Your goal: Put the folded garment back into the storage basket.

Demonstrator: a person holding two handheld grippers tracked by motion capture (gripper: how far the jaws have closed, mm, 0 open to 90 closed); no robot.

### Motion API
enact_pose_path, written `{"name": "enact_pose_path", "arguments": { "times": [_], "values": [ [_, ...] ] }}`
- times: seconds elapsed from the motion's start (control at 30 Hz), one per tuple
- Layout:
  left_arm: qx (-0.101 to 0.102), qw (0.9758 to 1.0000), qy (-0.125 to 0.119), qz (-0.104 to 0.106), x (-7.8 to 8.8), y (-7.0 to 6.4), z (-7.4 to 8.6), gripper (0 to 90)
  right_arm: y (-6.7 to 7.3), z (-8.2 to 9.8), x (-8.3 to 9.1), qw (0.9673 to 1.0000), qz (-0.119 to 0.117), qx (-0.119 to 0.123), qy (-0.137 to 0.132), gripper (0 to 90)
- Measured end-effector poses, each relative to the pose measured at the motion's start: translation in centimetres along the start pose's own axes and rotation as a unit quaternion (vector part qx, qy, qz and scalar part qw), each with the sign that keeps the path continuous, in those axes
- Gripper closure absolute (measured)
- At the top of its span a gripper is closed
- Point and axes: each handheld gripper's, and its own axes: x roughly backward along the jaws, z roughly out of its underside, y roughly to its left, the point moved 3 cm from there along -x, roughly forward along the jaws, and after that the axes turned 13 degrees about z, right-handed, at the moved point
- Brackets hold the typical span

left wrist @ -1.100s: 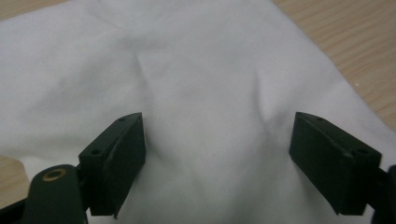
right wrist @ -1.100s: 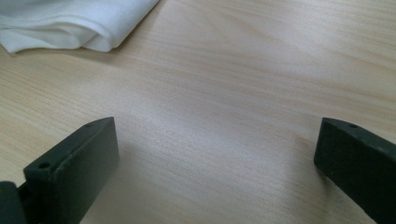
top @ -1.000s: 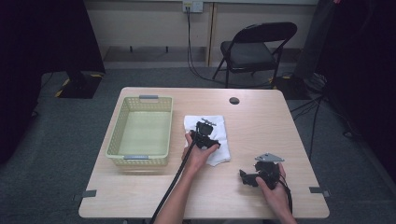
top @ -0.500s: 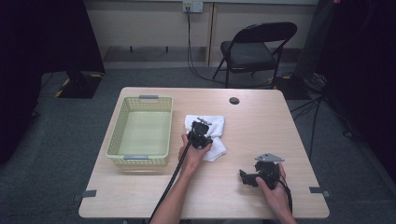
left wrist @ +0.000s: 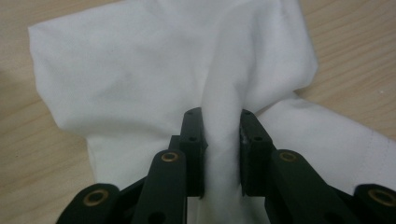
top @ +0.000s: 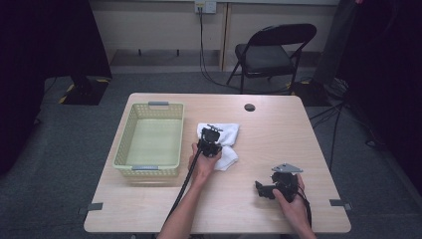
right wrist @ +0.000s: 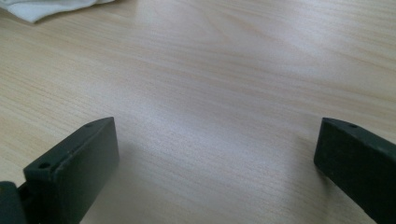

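A crumpled white cloth [top: 225, 144] lies on the wooden table [top: 268, 134] just right of the basket. My left gripper [top: 213, 135] points down onto it. In the left gripper view its jaws have just been closing and now pinch a raised fold of the white cloth [left wrist: 140, 79] between the left gripper [left wrist: 221, 135] pads. My right gripper [top: 260, 188] rests low over the table near the front right, held in a hand, its jaws spread wide. The right gripper [right wrist: 215, 154] has nothing but bare wood between its fingers; a cloth corner [right wrist: 42, 9] shows far off.
A pale yellow-green plastic basket [top: 149, 167] with grey handles stands at the table's left. A dark round grommet [top: 250, 107] sits near the far edge. Behind the table stands a black folding chair [top: 271, 52], with cables on the floor.
The left gripper has shifted slightly toward the far side of the cloth and its jaws have come together on a fold. The right hand has stayed where it was.
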Motion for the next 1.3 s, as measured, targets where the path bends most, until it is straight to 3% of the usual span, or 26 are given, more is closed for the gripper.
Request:
{"name": "enact_pose_path", "arguments": {
  "times": [0.73, 1.3],
  "values": [
    [0.005, 0.9997, -0.007, 0.023, 1.9, -0.1, 0.2, 76.9, 0.0, -0.1, -0.1, 1.0, -0.002, 0.002, 0.0, 0.0],
    [-0.022, 0.9987, -0.023, 0.039, 3.9, -1.2, -0.6, 77.2, 0.0, -0.1, -0.1, 1.0, -0.002, 0.003, -0.001, 0.0]
  ]
}}
